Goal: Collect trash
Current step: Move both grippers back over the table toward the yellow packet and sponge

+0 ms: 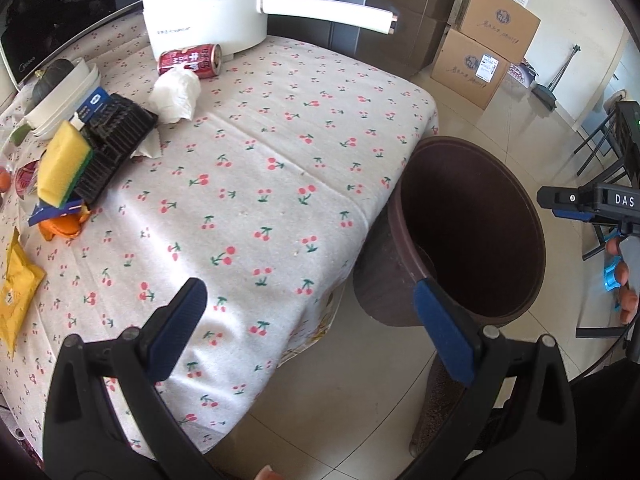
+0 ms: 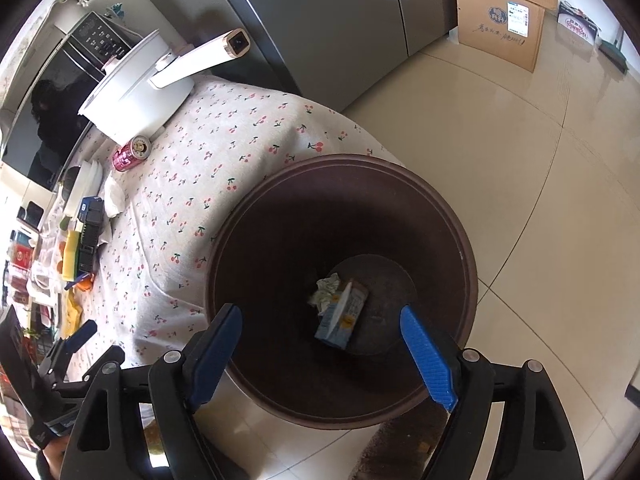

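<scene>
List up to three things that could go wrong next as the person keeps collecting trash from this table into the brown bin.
1. The red can lies on its side by the crumpled tissue; a nudge from the left gripper might roll it away.
2. The white pot's handle juts over that corner and could be bumped.
3. The brown bin sits below the table edge, so a misjudged drop could land on the floor.

Dark brown bin (image 2: 280, 208), white tablecloth (image 1: 256, 184) patterned with red cherries, red can (image 1: 190, 61), yellow sponge (image 1: 62, 162), white pot (image 1: 204, 8)
</scene>
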